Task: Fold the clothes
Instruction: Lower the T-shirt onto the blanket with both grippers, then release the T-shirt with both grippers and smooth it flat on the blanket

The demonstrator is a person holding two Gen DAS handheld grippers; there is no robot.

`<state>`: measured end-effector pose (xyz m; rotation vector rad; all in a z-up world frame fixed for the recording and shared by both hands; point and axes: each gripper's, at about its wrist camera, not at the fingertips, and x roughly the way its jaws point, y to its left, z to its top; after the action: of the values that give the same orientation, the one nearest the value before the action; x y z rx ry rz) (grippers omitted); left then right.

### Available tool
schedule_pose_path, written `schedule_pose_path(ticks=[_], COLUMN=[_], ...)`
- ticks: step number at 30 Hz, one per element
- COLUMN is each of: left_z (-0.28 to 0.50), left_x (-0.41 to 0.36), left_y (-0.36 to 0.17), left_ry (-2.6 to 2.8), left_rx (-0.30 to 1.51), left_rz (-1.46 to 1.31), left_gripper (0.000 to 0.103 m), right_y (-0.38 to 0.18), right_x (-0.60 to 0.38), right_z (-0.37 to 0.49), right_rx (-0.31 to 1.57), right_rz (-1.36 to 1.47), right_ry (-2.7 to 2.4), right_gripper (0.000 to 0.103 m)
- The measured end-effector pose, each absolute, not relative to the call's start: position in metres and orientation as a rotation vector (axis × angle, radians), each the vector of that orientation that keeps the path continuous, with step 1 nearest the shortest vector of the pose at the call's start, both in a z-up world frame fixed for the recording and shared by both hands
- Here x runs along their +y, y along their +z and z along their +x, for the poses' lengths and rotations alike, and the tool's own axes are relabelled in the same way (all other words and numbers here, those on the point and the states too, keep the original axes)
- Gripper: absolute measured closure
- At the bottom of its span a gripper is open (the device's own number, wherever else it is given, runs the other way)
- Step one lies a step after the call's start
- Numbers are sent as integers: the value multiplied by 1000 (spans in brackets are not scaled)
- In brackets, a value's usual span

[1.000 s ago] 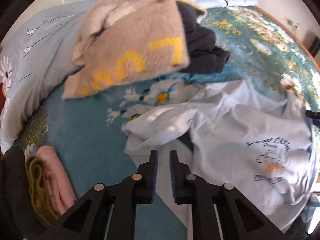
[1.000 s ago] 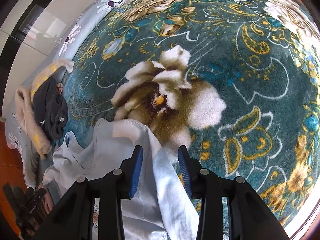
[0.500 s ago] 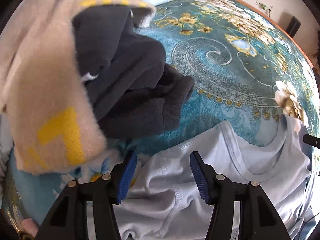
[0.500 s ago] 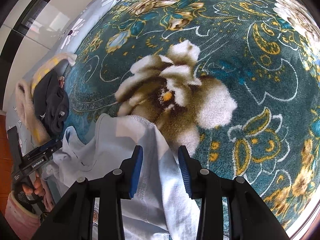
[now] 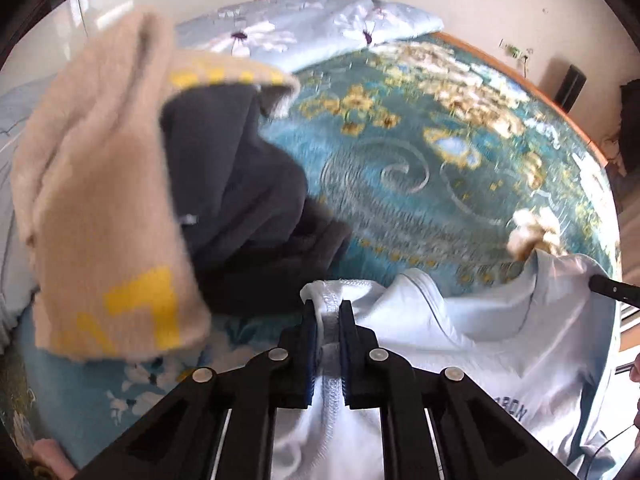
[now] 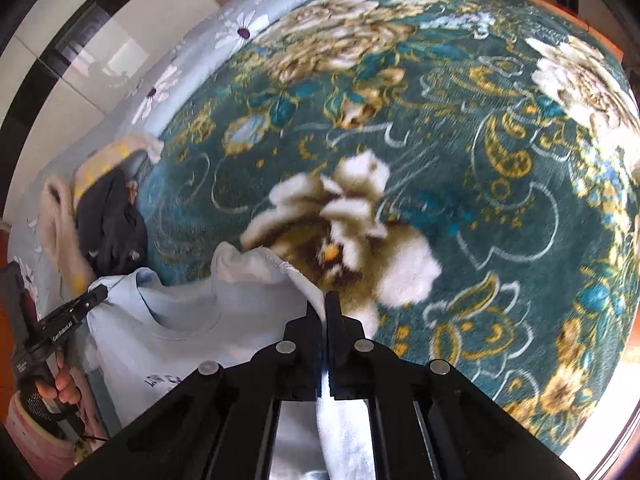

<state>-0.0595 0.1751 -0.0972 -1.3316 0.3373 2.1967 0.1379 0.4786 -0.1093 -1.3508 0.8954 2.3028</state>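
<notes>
The left gripper [image 5: 325,312] is clamping a stitched sleeve edge of the pale blue T-shirt [image 5: 480,344], jaws closed down to the thickness of the bunched hem. The right gripper [image 6: 324,308] is likewise pinching the opposite sleeve edge, jaws nearly meeting with only a thin layer of fabric between them.

The T-shirt is lying on the teal floral blanket [image 6: 460,140] covering the bed, neckline facing away from the person, printed chest toward the near edge. In the left wrist view it is occupying the 3 to 6 o'clock sector; in the right wrist view it is sitting at 7 to 9 o'clock, with the left gripper entering at 8 o'clock.

A beige sweater with yellow lettering [image 5: 100,220] and a dark garment [image 5: 248,200] are lying piled at 9 to 11 o'clock in the left wrist view, just beside the gripped sleeve.

Judgement: the step in hand appears to be spreading the shirt flat before folding. To do it well, both grippers should be drawing apart evenly, keeping the shoulder line taut and straight, then laying the cloth down clear of the pile. The left-side hold is gathering several layers; a sharp pull risks dragging the dark garment or leaving wrinkles.
</notes>
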Motion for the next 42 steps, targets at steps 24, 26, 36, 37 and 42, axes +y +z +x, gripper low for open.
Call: schedule_pose_path(ticks=[24,26,36,37,42], left_z=[-158,-142,0,11,32], left_x=[248,233,160,154,131], left_y=[-120,-103,-104,-104,-100], left_ry=[2351,2371,2258,2257,2219], left_rx=[213,114,4,-7,-87], left_rz=[-1482,-1436,-1444,-1449,-1497], left_gripper=[71,62,44,44,44], right_y=[-98,-87,-139,-144,-159], right_x=[553,544,433,424,401], right_z=[71,92,201,207,214], right_rx=[839,859,821,826,862], right_rz=[-1356,-1321,-1681,-1702,-1788], right_ry=[2347,2388,2307,2298,2213], right_gripper=[46,46,46,46,46])
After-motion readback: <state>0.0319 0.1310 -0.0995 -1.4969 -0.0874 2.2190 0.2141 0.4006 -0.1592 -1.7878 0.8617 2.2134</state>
